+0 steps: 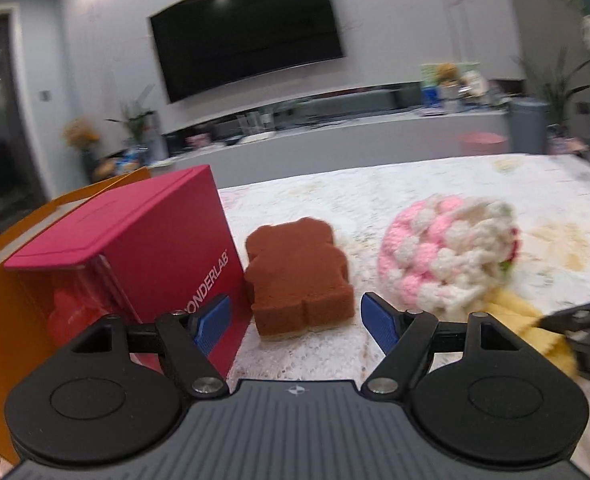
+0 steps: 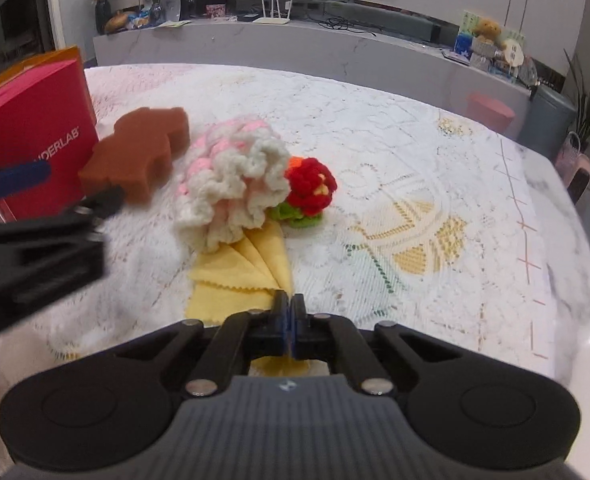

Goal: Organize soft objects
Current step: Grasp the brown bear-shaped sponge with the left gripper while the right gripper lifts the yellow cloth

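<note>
Closest in, the right gripper (image 2: 290,307) is pinching the near edge of the folded yellow zigzag-edged cloth (image 2: 237,276) on the lace tablecloth (image 2: 395,184). The left gripper (image 1: 295,320) is gaping wide, with the brown bear-shaped sponge (image 1: 299,272) lying straight ahead between its fingertips, long axis pointing away, beside the magenta box (image 1: 143,248).

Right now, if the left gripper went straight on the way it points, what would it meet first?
Probably the brown bear-shaped sponge: it lies dead ahead between the open fingers of the left gripper, beside the red box. Depth is hard to judge.

Two close wrist views across the table (image 1: 415,200), sharing the brown sponge (image 1: 299,276) and crocheted bundle (image 2: 235,184).
</note>
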{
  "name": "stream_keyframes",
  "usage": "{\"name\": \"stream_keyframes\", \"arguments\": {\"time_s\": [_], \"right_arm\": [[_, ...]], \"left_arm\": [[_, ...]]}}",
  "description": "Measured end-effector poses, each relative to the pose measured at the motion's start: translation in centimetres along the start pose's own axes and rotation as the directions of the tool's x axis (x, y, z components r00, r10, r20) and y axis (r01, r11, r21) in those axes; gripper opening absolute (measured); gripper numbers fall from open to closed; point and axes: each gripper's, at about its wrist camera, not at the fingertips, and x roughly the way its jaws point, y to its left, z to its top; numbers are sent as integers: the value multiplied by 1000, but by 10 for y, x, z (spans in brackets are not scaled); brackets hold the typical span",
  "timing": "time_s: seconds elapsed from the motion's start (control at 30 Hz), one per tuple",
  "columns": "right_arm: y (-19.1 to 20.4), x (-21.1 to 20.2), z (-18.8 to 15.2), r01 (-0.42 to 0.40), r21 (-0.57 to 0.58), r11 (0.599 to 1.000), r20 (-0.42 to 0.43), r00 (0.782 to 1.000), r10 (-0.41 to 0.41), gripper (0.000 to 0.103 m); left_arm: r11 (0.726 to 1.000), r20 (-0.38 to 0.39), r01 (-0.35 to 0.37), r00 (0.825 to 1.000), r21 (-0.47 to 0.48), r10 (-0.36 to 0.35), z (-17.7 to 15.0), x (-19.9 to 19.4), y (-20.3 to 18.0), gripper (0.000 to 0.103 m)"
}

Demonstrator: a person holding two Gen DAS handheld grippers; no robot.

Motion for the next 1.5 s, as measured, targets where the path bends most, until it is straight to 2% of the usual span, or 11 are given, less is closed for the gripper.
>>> {"name": "stream_keyframes", "arguments": {"time_s": [0.2,0.5,0.77,0.9,1.0,1.17,1.2,1.27,1.3,1.37,1.5], "right_arm": [[-15,4,0,-56,61,997,-2,998,57,0],[-26,6,-4,-110,120,987,25,994,108,0],[-31,7,-7,-138,155,978,48,990,132,0],[-29,7,-7,-131,144,981,48,991,125,0],[-29,7,-4,-128,141,982,28,992,125,0],[-14,1,12,-155,73,985,-132,978,163,0],[-8,1,13,-144,42,989,-137,979,148,6],[1,3,12,-107,25,994,-127,986,109,48],[4,5,11,-107,29,994,-103,989,109,80],[9,10,7,-116,33,993,-88,989,119,81],[22,11,5,-74,-40,996,-34,997,72,62]], "left_arm": [[989,-95,-120,989,-90,111,3,10,-7,87],[973,-152,-166,978,-163,141,27,32,-6,89],[977,-163,-86,985,-195,54,26,34,8,64],[985,-147,39,987,-168,-64,23,18,21,60],[969,-163,170,966,-179,-200,13,-3,43,60],[950,-135,291,943,-115,-305,-8,-38,68,61],[945,-139,309,936,-111,-322,-7,-41,71,63],[940,-148,333,928,-77,-341,-4,-42,70,79],[942,-146,332,930,-57,-337,-2,-39,68,81],[956,-163,288,943,-46,-292,-1,-29,64,87],[944,-221,306,919,-127,-328,1,-3,63,87]]}}
